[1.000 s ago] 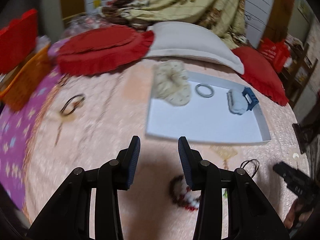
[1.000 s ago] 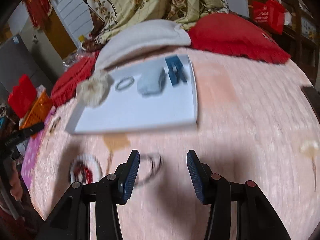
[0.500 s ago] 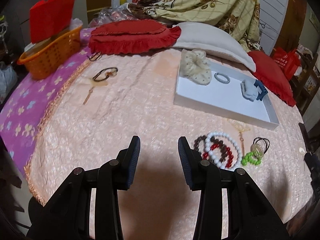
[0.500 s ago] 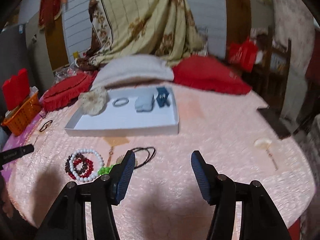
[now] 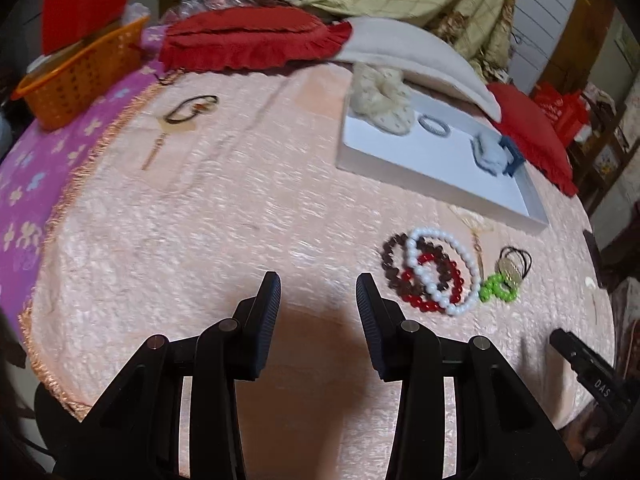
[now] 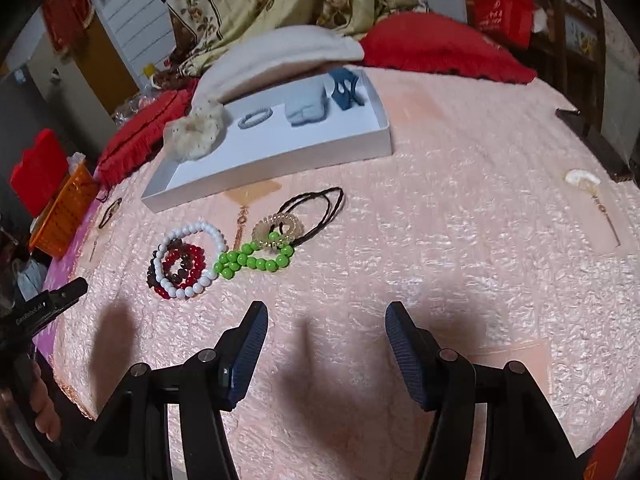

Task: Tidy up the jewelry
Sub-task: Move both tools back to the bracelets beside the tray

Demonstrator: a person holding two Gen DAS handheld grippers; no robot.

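Observation:
A white tray (image 6: 304,160) (image 5: 400,168) on the pink bedspread holds a cream scrunchie (image 6: 196,132), a grey ring (image 6: 255,117), a pale blue cloth piece (image 6: 306,106) and a blue clip (image 6: 345,89). In front of it lie white, red and brown bead bracelets (image 6: 184,260) (image 5: 430,270), a green bead bracelet (image 6: 256,258), a gold coil tie (image 6: 278,226) and a black cord (image 6: 320,208). My left gripper (image 5: 318,294) is open and empty, left of the beads. My right gripper (image 6: 326,326) is open and empty, in front of them.
An orange basket (image 5: 80,76) stands at the far left. Red cushions (image 5: 248,40) and a white pillow (image 5: 404,52) lie behind the tray. A dark bracelet (image 5: 192,108) lies at the left. A small cream piece (image 6: 582,178) lies at the right.
Both grippers have pulled back from the tray toward the near edge of the bed. The bead pile has come into both views. The right jaws have opened wider.

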